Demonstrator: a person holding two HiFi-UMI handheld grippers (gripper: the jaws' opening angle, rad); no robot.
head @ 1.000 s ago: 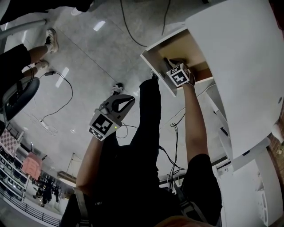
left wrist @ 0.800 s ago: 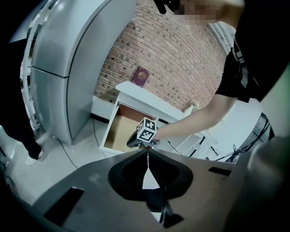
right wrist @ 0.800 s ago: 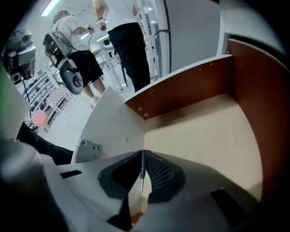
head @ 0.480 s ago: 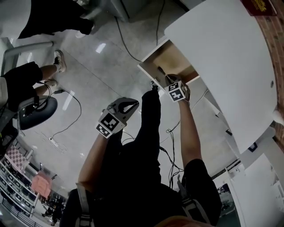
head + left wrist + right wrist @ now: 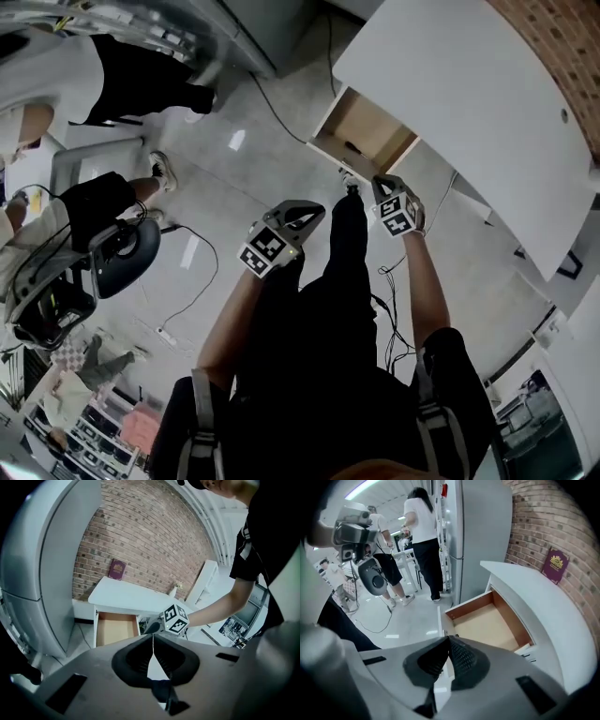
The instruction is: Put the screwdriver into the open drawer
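Note:
The white desk's (image 5: 469, 103) drawer (image 5: 330, 141) stands open, showing its brown wooden bottom (image 5: 490, 623). A small dark thing (image 5: 352, 147), which looks like the screwdriver, lies near the drawer's front in the head view; the right gripper view does not show it. My right gripper (image 5: 382, 185) is outside the drawer, just in front of it, shut with nothing between its fingers (image 5: 449, 638). My left gripper (image 5: 317, 210) hangs further back over the floor, also shut and empty (image 5: 153, 635). From there I see the drawer (image 5: 116, 628) and the right gripper's marker cube (image 5: 176, 618).
A burgundy book (image 5: 555, 564) lies on the desk by the brick wall. A tall grey cabinet (image 5: 483, 536) stands beside the desk. People (image 5: 423, 527) stand on the floor to the left, near an office chair (image 5: 127, 253) and loose cables (image 5: 192, 281).
My right gripper has drawn back out of the drawer and now sits in front of it. The left gripper stayed shut. The head view has pulled away from the desk.

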